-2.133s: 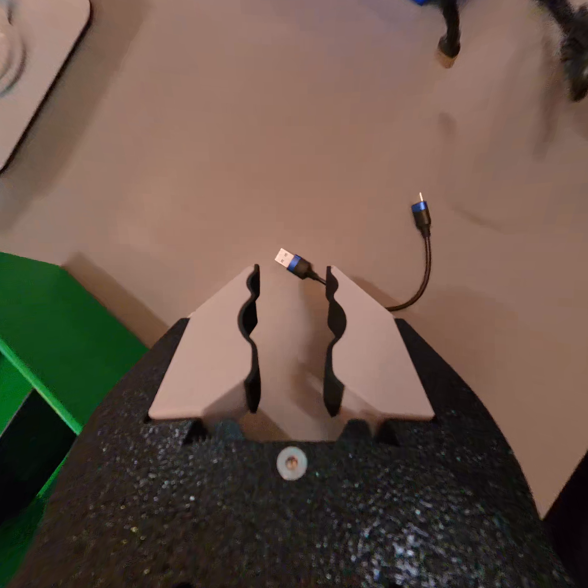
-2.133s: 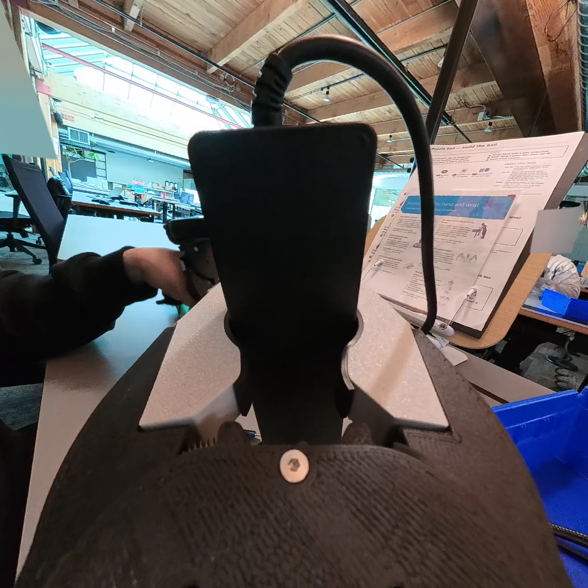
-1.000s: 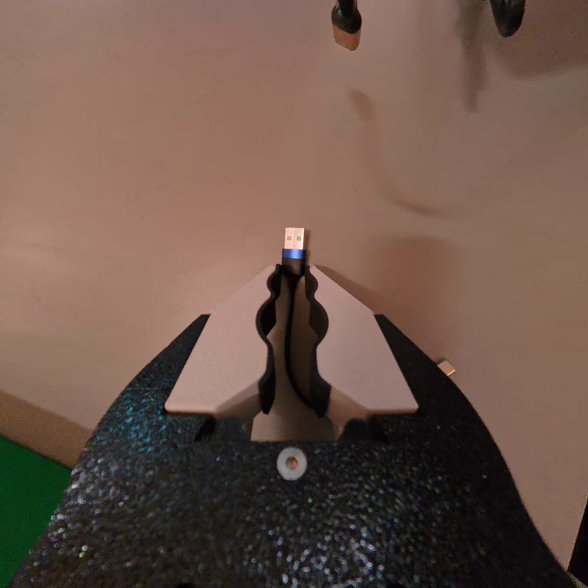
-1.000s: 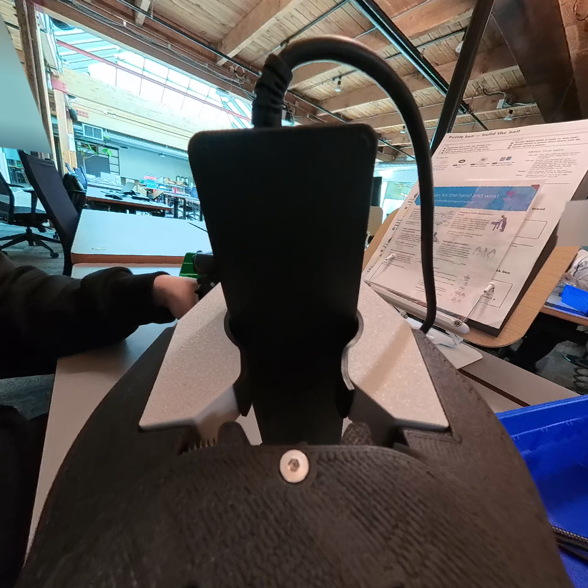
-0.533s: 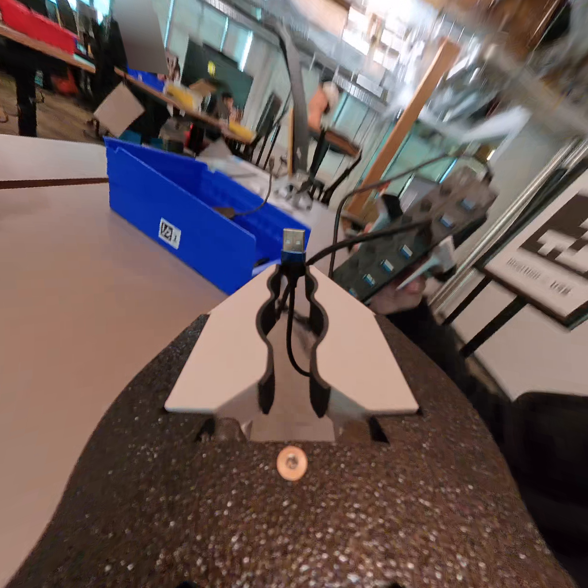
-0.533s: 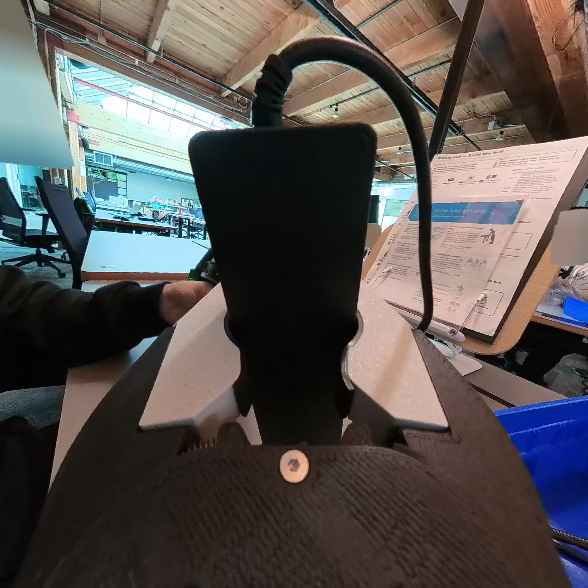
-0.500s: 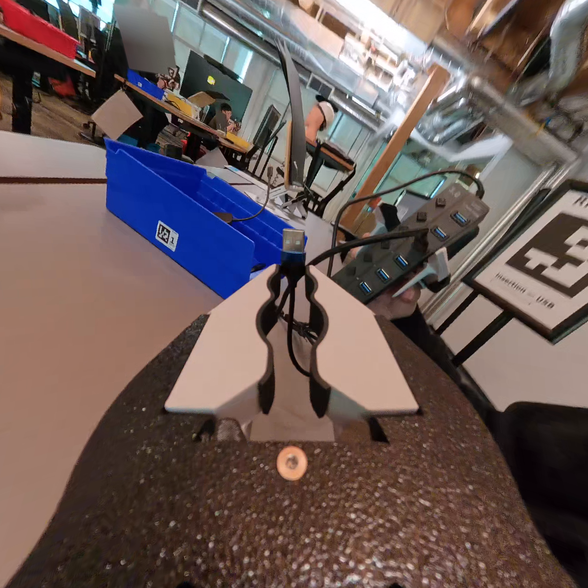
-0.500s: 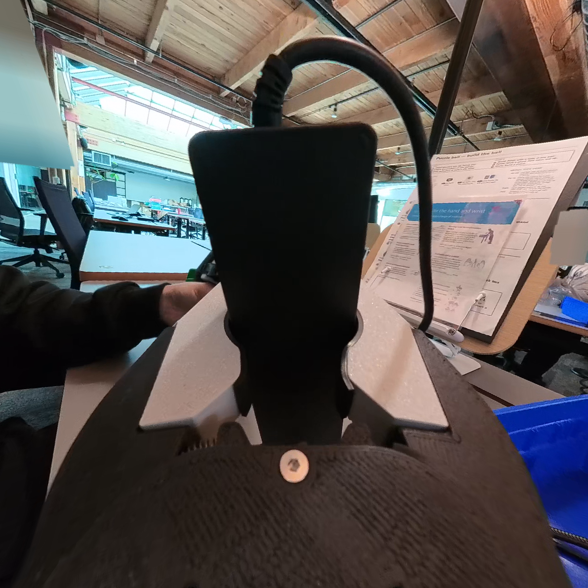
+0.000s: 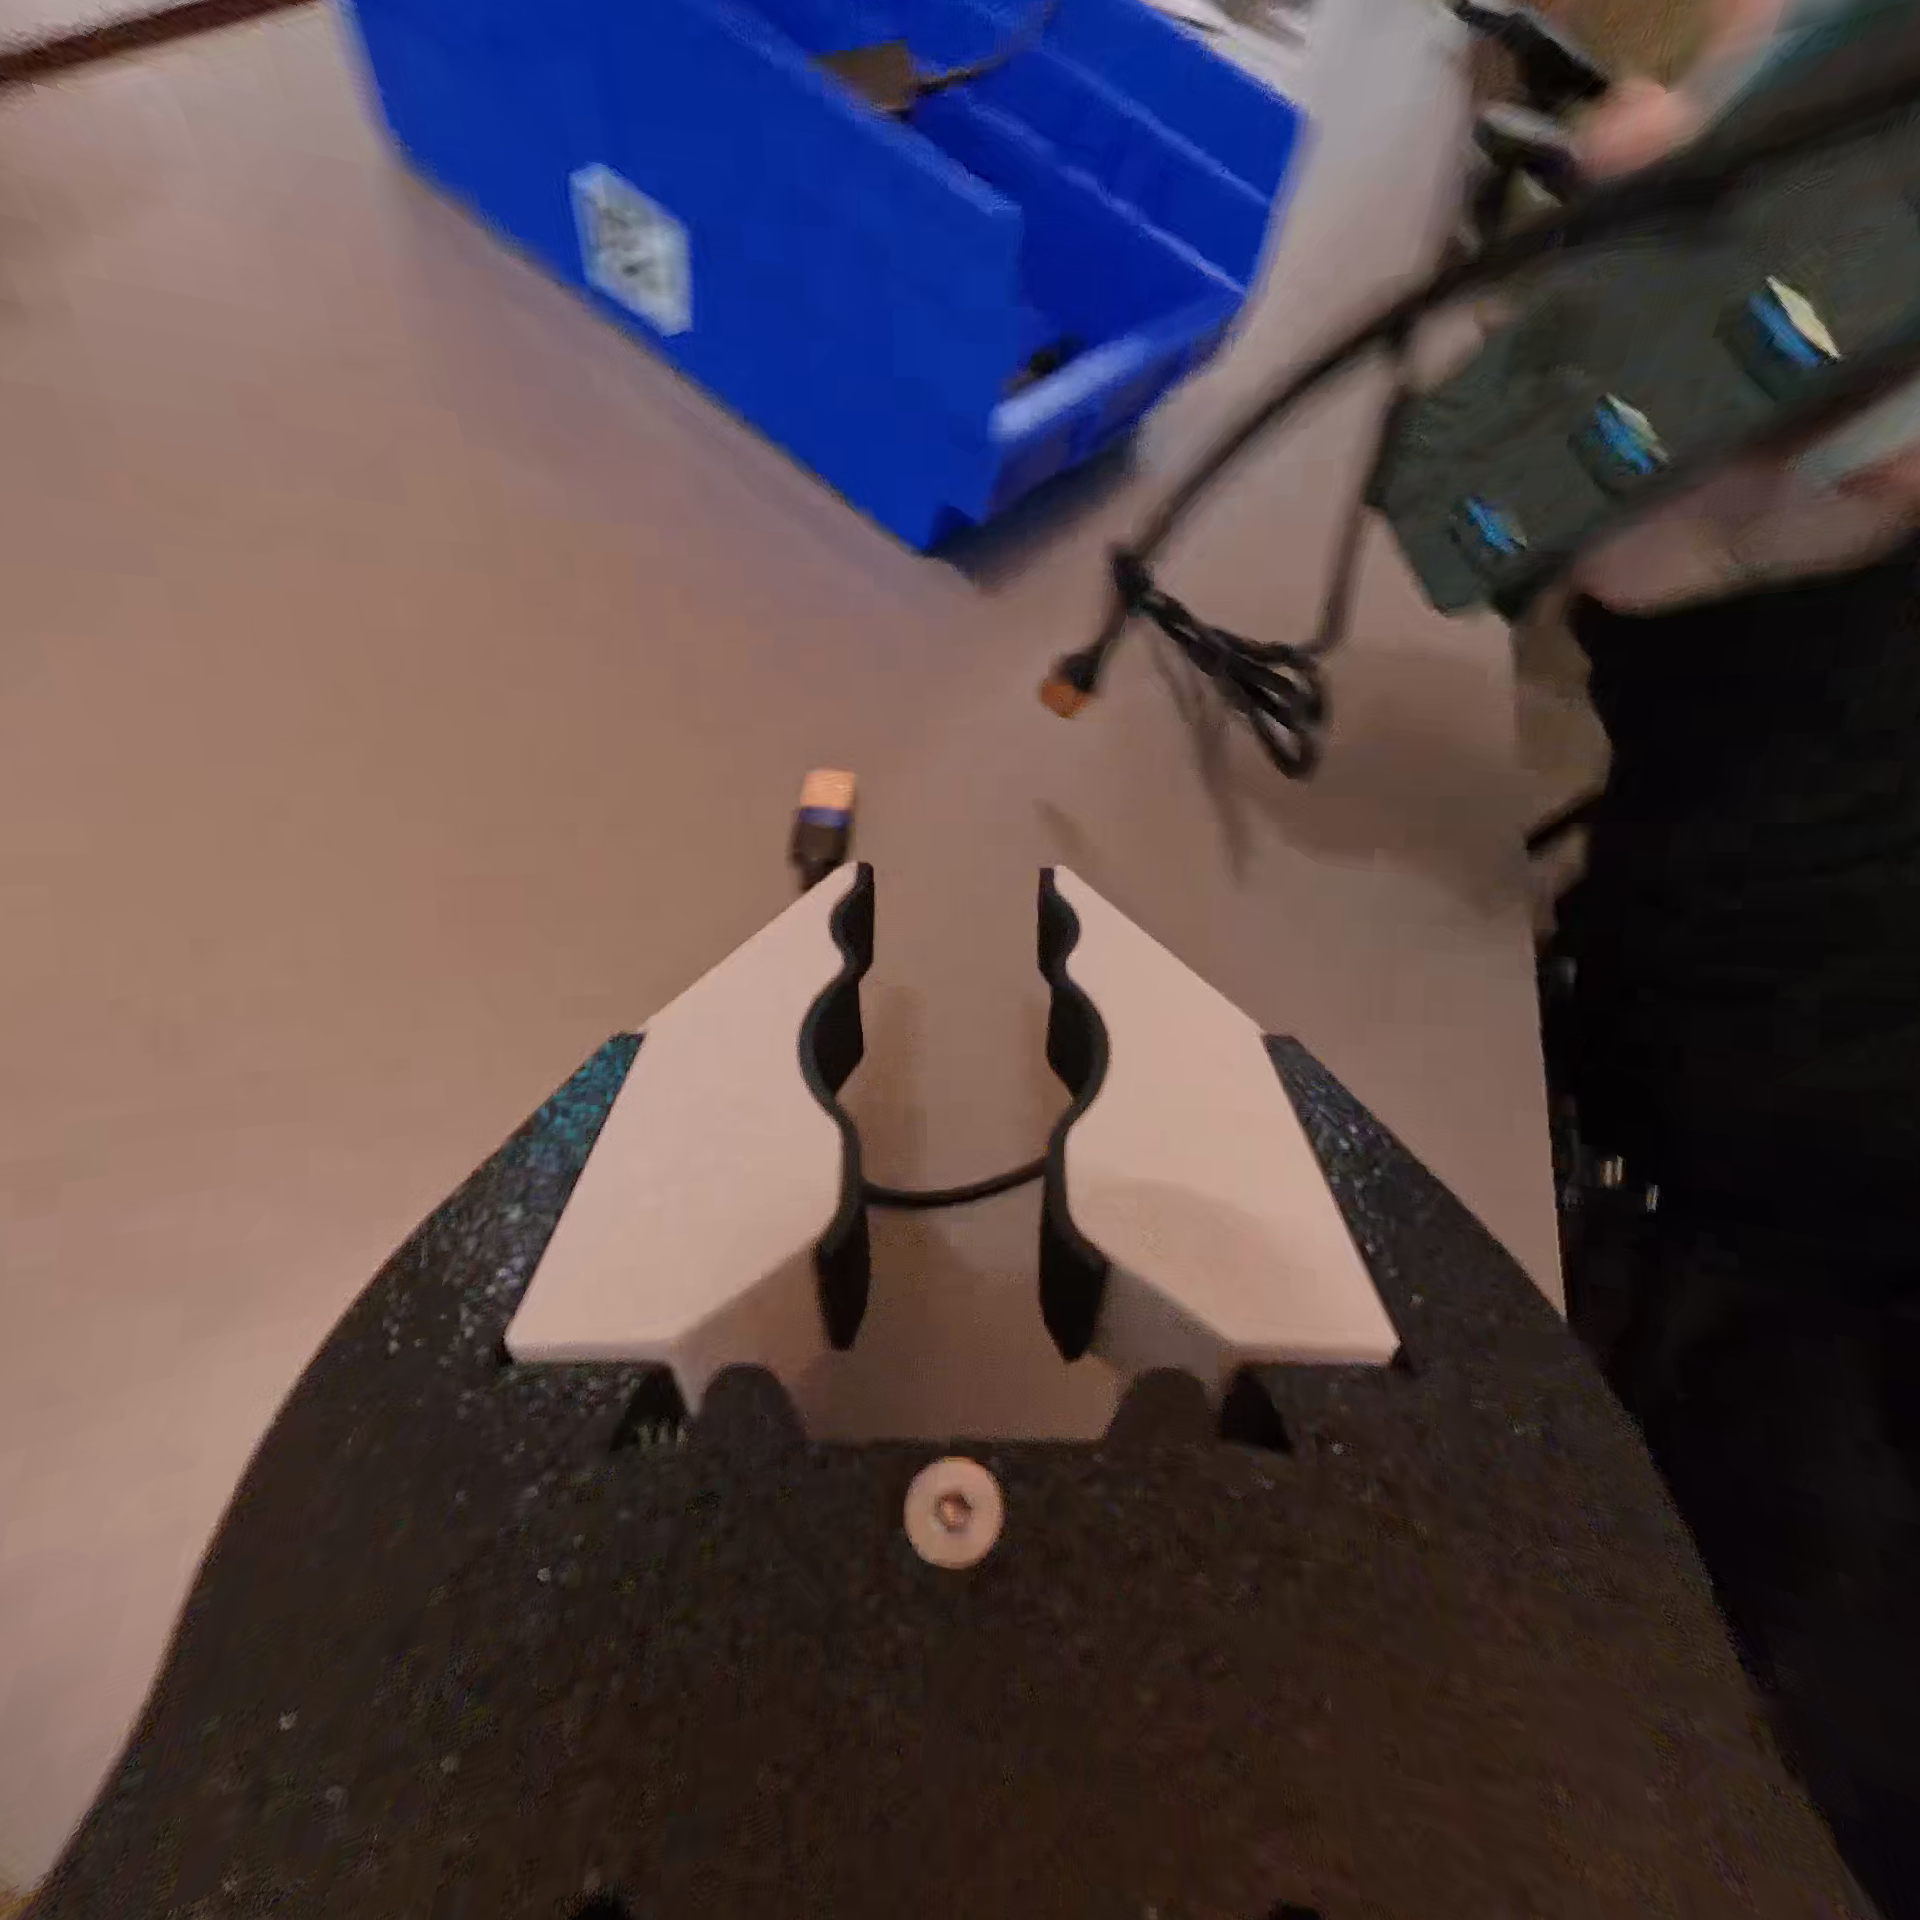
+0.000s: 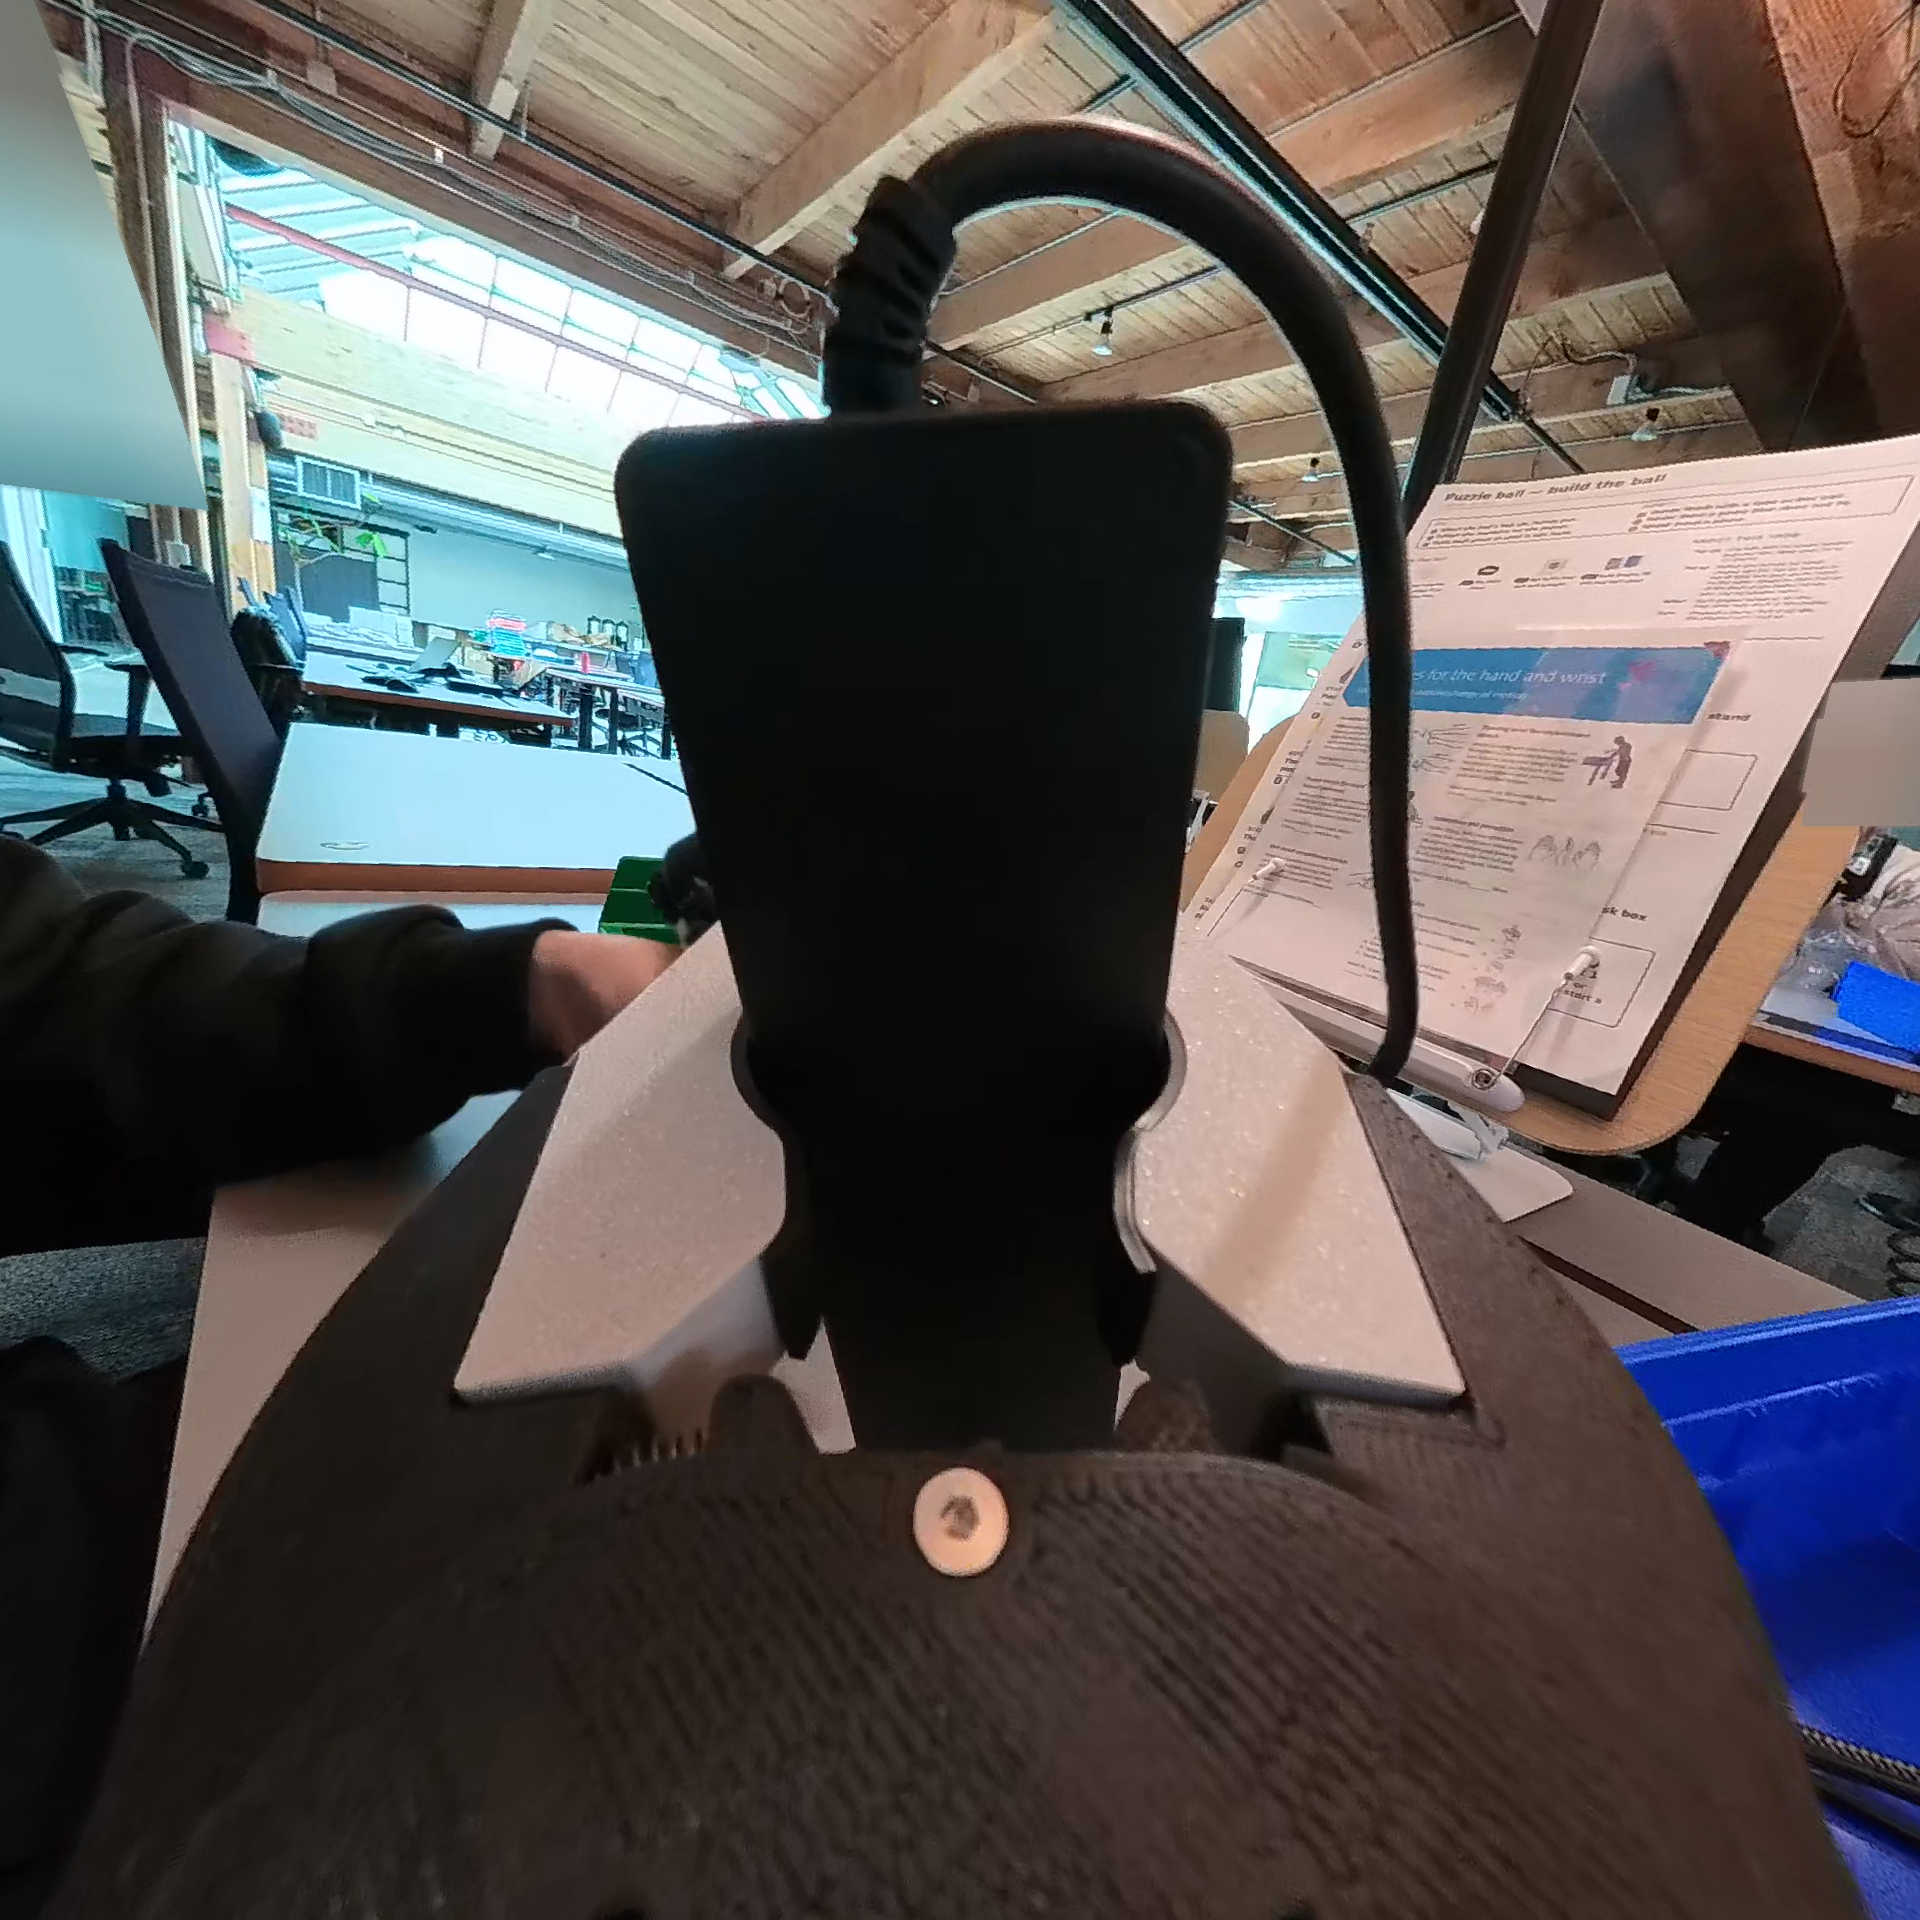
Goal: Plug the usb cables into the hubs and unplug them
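My left gripper [image 9: 956, 883] is open and empty, low over the tan table [image 9: 364, 727]. A black USB cable's plug with a blue ring [image 9: 826, 821] lies on the table just past my left fingertip. Its thin cord [image 9: 956, 1195] crosses under the gap between the fingers. The black hub with blue ports [image 9: 1621, 416] hangs blurred at the upper right. My right gripper [image 10: 951, 1039] is shut on that hub [image 10: 914, 779], whose plain back faces the camera. The hub's thick cord [image 10: 1340, 436] arcs from its top down to the right.
A blue bin [image 9: 831, 208] stands at the back; it also shows in the right wrist view [image 10: 1818, 1507]. A tied cable bundle [image 9: 1247, 675] with a plug lies beside it. A person's hand and dark sleeve [image 10: 312, 1018], a green box [image 10: 634, 914] and a paper stand [image 10: 1558, 810] show.
My left gripper held the blue-ringed plug up toward the hub; now it points down at the table, has opened, and the plug lies loose on the table. The right gripper still holds the hub.
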Demonstrator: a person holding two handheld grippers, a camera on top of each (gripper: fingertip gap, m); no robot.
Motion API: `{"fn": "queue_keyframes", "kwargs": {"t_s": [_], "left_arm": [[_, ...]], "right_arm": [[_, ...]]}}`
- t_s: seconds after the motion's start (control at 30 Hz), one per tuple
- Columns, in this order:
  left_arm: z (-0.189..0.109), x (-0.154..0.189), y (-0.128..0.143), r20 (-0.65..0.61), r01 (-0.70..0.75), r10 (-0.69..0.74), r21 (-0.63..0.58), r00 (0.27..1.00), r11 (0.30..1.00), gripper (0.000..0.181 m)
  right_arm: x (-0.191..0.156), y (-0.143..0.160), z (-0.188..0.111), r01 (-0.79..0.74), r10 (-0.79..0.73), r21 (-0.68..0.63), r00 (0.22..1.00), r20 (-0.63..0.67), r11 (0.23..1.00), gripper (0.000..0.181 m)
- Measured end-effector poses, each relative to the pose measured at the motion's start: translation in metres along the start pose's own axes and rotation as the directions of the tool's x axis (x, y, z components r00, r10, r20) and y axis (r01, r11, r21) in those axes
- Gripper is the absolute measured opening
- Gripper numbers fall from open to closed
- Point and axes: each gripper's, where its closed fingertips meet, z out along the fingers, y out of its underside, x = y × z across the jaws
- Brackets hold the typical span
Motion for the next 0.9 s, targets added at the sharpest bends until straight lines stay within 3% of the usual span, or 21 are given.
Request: {"fn": "queue_keyframes", "kwargs": {"t_s": [0.07,0.17,0.4,0.47,0.57,0.63,0.7,0.8,0.9], "left_arm": [[-0.005,0.030,0.009,-0.109,-0.267,0.259,-0.073,0.960,0.961,0.028],[-0.010,0.044,0.051,-0.220,-0.550,0.505,-0.281,0.835,0.787,0.030],[0.013,0.037,0.080,-0.223,-0.593,0.555,-0.413,0.802,0.691,0.023],[0.016,0.040,0.079,-0.215,-0.565,0.527,-0.413,0.822,0.714,0.010],[0.015,0.046,0.069,-0.204,-0.540,0.502,-0.382,0.841,0.750,0.007],[0.010,0.075,0.040,-0.256,-0.441,0.386,-0.215,0.886,0.871,0.006],[-0.007,0.105,0.001,-0.382,-0.234,0.208,-0.024,0.901,0.972,0.006],[-0.031,0.111,-0.030,-0.522,0.032,0.009,0.069,0.853,0.997,0.006],[-0.026,0.075,-0.021,-0.437,0.133,-0.119,0.000,0.892,0.991,0.005]], "right_arm": [[0.001,-0.001,-0.001,0.001,-0.001,0.002,1.000,-0.003,1.000,0.062],[0.003,-0.002,-0.004,0.001,-0.001,0.008,1.000,-0.010,1.000,0.062],[0.006,-0.001,-0.008,0.004,-0.004,0.000,1.000,-0.021,1.000,0.062],[0.006,-0.003,-0.009,0.006,-0.005,0.004,1.000,-0.022,1.000,0.062],[0.007,-0.004,-0.011,0.009,-0.008,0.008,0.999,-0.031,1.000,0.062],[0.008,-0.006,-0.014,0.012,-0.012,0.012,0.999,-0.038,1.000,0.062],[0.010,-0.010,-0.018,0.014,-0.013,0.026,0.999,-0.048,1.000,0.062],[0.011,-0.016,-0.023,0.010,-0.007,0.050,0.999,-0.051,0.999,0.063],[0.011,-0.016,-0.023,0.010,-0.007,0.047,0.999,-0.051,0.999,0.062]]}}
